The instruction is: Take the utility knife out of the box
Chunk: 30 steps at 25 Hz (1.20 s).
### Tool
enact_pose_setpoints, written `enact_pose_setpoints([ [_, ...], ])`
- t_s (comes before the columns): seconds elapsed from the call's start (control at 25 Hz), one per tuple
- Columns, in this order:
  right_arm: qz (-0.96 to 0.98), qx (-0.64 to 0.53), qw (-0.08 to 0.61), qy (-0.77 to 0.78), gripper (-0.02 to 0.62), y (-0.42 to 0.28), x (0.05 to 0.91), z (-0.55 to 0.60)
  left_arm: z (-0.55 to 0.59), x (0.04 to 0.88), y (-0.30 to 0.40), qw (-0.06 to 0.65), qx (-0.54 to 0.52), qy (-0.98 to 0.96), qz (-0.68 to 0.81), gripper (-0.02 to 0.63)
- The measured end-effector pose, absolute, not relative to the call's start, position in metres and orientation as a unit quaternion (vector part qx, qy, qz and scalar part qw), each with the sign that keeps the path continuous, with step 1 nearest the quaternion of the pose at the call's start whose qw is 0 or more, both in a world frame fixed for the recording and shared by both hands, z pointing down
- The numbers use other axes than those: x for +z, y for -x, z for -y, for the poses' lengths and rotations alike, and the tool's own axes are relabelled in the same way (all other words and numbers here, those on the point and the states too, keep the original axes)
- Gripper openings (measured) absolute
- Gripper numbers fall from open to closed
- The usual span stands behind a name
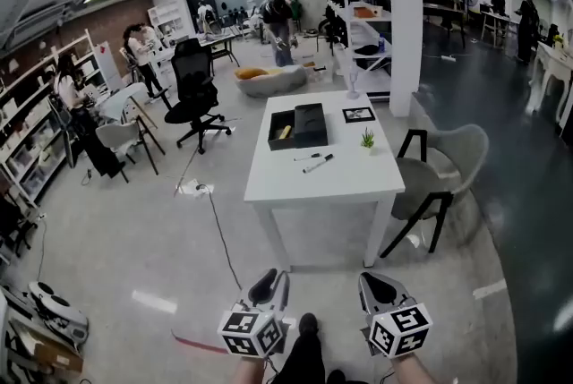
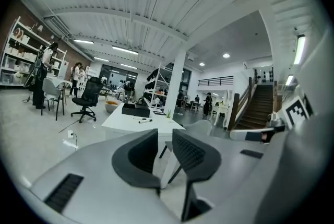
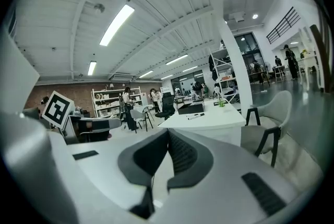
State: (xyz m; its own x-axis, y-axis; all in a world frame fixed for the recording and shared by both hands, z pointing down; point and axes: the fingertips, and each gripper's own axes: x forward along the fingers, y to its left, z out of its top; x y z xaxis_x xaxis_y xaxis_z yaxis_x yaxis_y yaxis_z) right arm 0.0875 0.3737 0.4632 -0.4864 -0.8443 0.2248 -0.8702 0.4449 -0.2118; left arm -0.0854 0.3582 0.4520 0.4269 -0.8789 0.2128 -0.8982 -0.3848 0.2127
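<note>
Nearest, low in the head view, the left gripper has its jaws a narrow gap apart with nothing between them. The right gripper beside it has its jaws closed together, also empty, and both stand well apart from the white table ahead. On that table two pens lie nearest, and behind them is the black box, with the yellowish utility knife lying in its open left part and a small plant to its right.
</note>
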Motion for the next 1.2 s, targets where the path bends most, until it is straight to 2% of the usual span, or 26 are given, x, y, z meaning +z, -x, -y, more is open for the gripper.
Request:
enact_pose_setpoints([
  [0.52, 0.843, 0.156, 0.051, -0.512, 0.0, -0.045, 0.468, -0.204, -0.185, 0.461, 0.148, 0.165, 0.031, -0.815, 0.555, 0.129],
  [0.88, 0.834, 0.155, 0.061, -0.527, 0.0, -0.018, 0.465, -0.1, -0.07, 0.451, 0.169, 0.148, 0.033, -0.828, 0.54, 0.13],
  [1.2, 0.826, 0.162, 0.068, -0.535, 0.0, 0.0, 0.468, -0.058, -0.015, 0.45, 0.178, 0.146, 0.036, -0.835, 0.529, 0.13],
])
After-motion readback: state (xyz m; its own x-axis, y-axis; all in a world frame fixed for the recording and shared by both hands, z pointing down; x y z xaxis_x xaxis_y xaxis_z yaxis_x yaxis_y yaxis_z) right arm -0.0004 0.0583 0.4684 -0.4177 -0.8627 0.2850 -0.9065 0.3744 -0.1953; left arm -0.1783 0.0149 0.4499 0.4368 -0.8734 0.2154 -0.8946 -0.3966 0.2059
